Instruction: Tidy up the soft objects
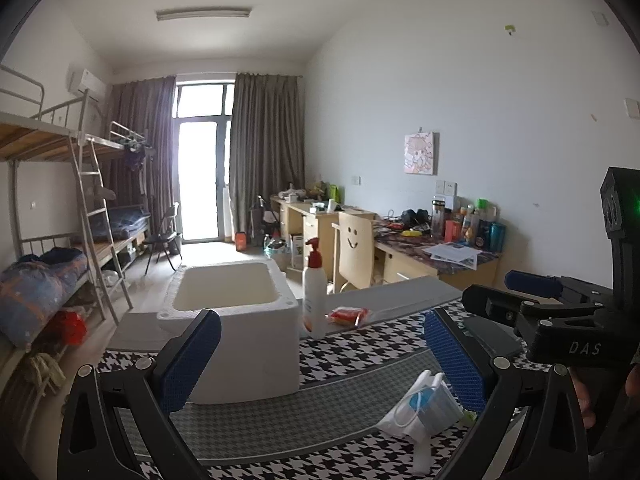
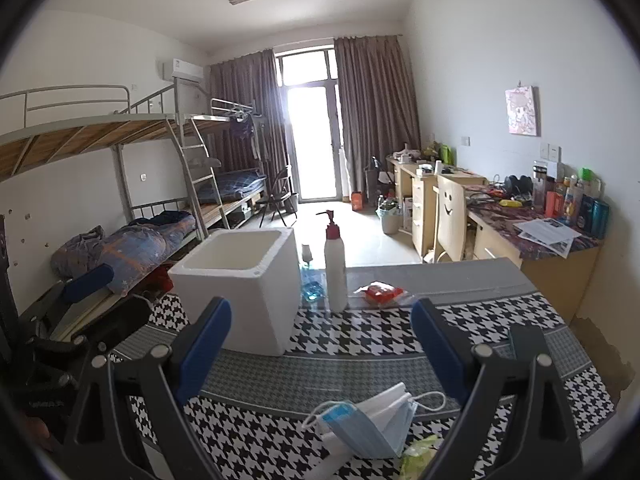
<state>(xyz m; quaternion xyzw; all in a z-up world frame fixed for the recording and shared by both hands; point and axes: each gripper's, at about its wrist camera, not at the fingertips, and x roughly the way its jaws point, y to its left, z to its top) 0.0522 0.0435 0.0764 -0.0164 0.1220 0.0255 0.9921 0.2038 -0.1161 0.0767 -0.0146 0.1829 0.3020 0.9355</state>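
A pile of blue and white face masks lies on the houndstooth table cloth near the front edge. A white foam box stands open at the left of the table. A red packet lies behind, beside a white pump bottle. My left gripper is open, with the masks by its right finger. My right gripper is open above the masks, and also shows at the right of the left wrist view.
A clear blue bottle lies behind the box. A green packet lies at the table front. Bunk beds stand left of the table, desks and a chair at the right wall. The table's far edge is grey.
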